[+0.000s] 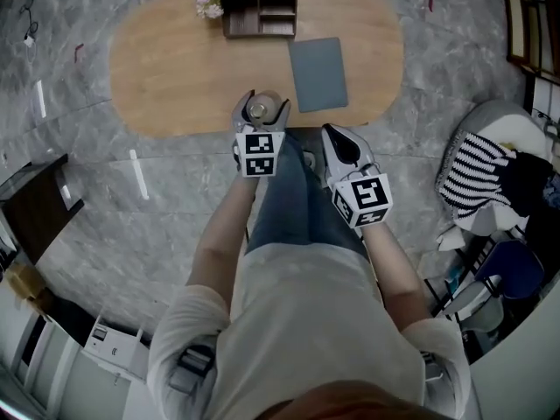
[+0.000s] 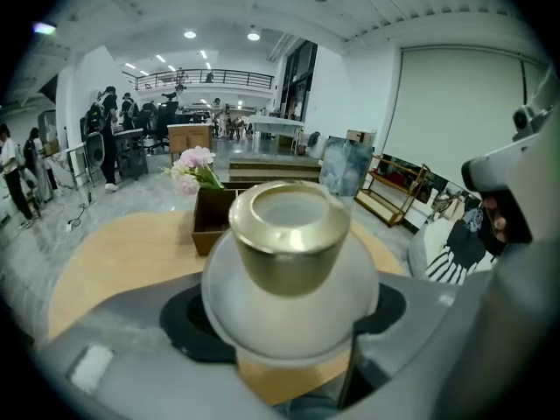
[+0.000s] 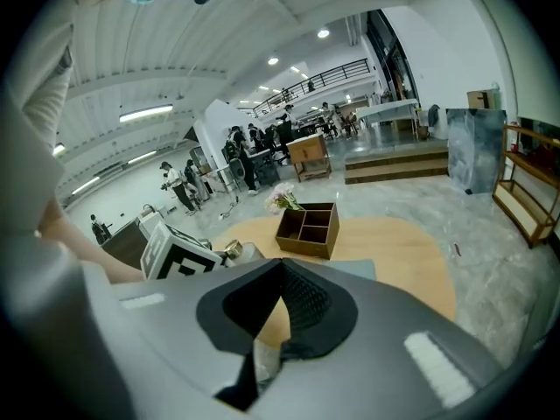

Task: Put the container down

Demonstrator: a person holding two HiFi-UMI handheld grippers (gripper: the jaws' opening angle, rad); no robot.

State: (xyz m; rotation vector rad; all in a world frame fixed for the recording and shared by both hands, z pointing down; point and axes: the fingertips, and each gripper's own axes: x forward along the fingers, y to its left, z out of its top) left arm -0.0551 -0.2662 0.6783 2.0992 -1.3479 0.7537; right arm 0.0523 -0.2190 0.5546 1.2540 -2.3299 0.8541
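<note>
The container (image 2: 289,265) is gripped by the left gripper (image 2: 289,326), jaws spread wide and pressed on its round white body, gold top up. It's held right at the near edge of the table (image 1: 175,68); contact can't be told. The right gripper (image 3: 282,269) is kept closed on nothing, just beside.

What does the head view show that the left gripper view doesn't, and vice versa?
Only the head view: the flat grey mat and the person's pale shirt. Only the left gripper view: people standing far back in the hall. Both: the round frosted white container with gold neck, clamped in the left gripper, the oval wooden table and the brown wooden organiser.
</note>
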